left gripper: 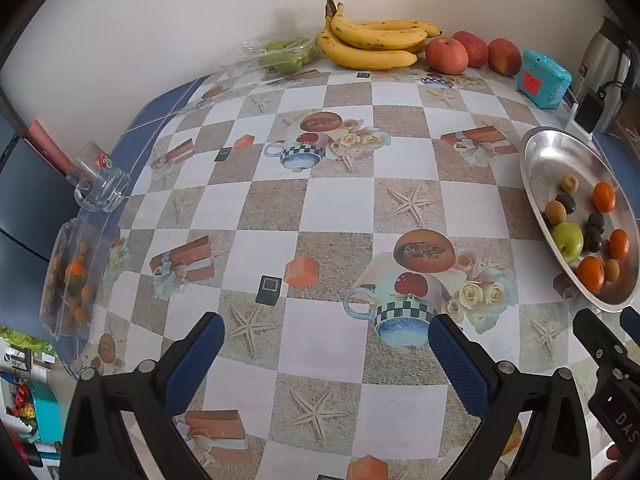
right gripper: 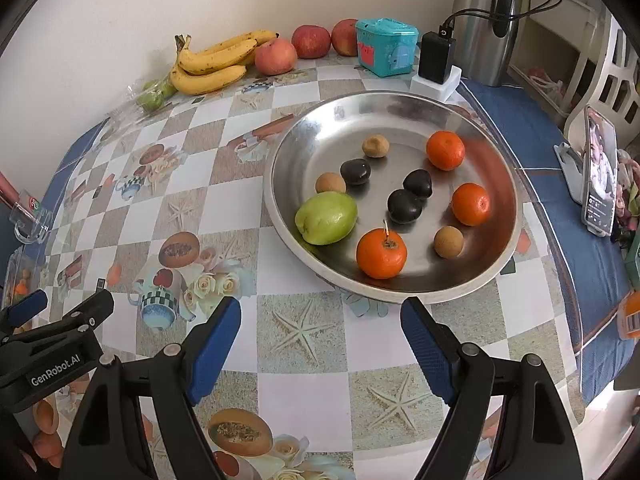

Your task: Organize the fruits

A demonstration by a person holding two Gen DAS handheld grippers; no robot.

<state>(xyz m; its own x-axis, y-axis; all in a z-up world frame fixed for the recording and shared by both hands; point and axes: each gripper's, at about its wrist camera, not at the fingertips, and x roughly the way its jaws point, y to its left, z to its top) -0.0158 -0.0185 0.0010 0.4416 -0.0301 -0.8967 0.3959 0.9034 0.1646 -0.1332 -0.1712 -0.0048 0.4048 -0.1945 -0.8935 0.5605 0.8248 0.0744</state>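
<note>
A round steel plate holds three oranges, one of them the near orange, a green fruit, three dark plums and three small brown fruits. Bananas and three red apples lie along the back wall. My right gripper is open just short of the plate's near rim, with nothing between its fingers. My left gripper is open over bare tablecloth, left of the plate.
A clear box of small fruits and a glass mug sit at the table's left edge. A bag of green fruit, a teal box, a charger, a steel flask and a phone on a stand line the back and right.
</note>
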